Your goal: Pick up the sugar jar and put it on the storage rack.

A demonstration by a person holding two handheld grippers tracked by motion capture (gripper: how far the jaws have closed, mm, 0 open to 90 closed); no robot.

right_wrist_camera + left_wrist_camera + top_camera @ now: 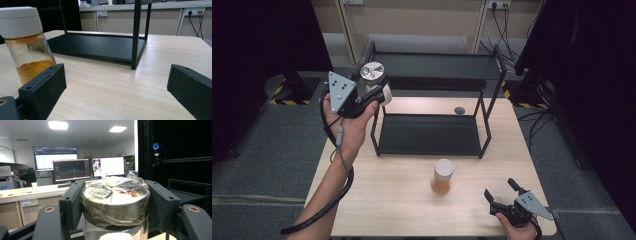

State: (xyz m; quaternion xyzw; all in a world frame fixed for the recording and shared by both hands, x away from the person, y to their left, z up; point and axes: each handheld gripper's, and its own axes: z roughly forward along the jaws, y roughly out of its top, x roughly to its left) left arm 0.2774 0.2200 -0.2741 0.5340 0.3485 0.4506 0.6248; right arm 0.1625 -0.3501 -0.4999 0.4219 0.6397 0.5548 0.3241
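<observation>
Left gripper (371, 86) clamping a silver-lidded jar (373, 71) beside black shelf rack (432, 135), spice jar (443, 175) on table (387, 195), right gripper (503, 192) spread.

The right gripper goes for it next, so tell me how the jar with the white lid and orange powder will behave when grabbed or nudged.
The jar looks like clear glass or hard plastic, so probably stiff and somewhat slippery. It is mostly empty, with powder low down, so likely light. Standing tall and narrow on the table, it may tip if pushed near the white lid, then roll.
</observation>
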